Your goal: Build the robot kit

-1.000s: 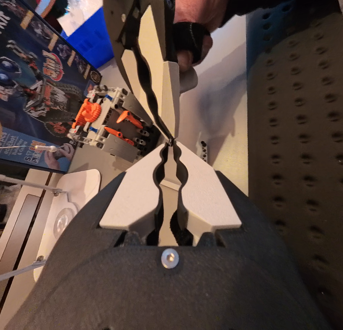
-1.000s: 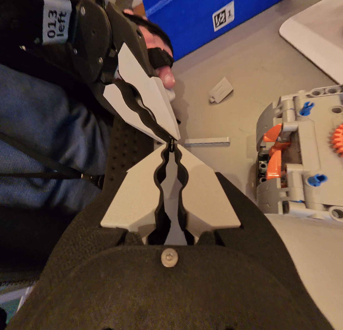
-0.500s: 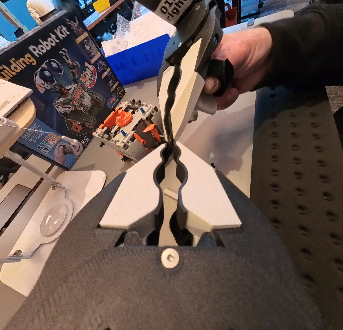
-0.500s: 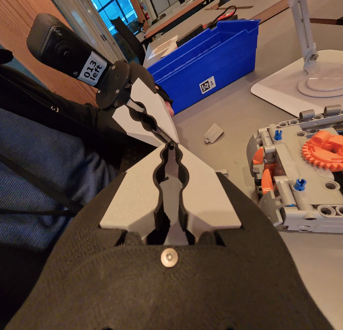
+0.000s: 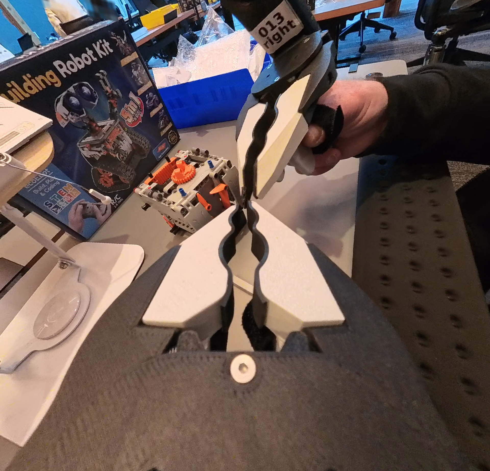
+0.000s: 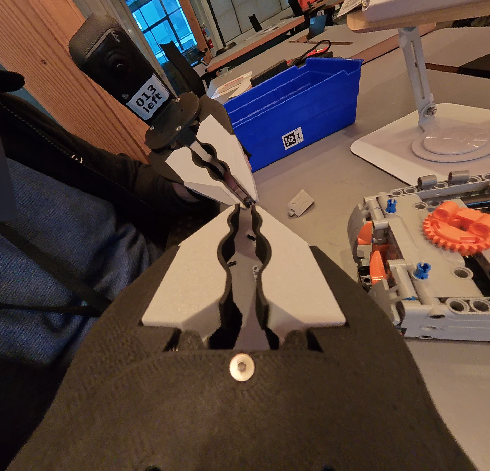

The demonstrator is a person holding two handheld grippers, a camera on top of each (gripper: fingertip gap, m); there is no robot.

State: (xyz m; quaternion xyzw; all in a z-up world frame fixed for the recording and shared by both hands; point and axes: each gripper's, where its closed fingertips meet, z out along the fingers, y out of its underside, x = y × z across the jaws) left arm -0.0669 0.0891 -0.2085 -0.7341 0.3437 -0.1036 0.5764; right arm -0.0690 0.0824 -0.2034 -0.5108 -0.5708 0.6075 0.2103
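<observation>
My left gripper (image 5: 243, 206) and my right gripper (image 6: 245, 206) meet tip to tip above the near edge of the grey table (image 5: 305, 206). A small black pin (image 6: 248, 200) sits pinched where the tips meet. The left gripper's jaws close on it, and it also shows in the right wrist view (image 6: 246, 199). The right gripper's jaws stand a pin's width apart around it, and it also shows in the left wrist view (image 5: 245, 194), coming down from above in a person's hand (image 5: 352, 121). A grey and orange brick model (image 5: 191, 188) stands just behind the tips, and it is to the right in the right wrist view (image 6: 424, 259).
A blue bin (image 6: 291, 113) and a kit box (image 5: 79, 127) stand behind the model. A white stand base (image 5: 66, 286) lies at the left. A small grey part (image 6: 301, 206) and loose black pins (image 6: 250, 237) lie on the table. A black perforated surface (image 5: 411, 272) borders the table. Left and right tips are no more than a few centimetres apart.
Both grippers have tilted up from pointing down at the table to a more level pose and drawn back a little. Their tips have stayed together on the pin.
</observation>
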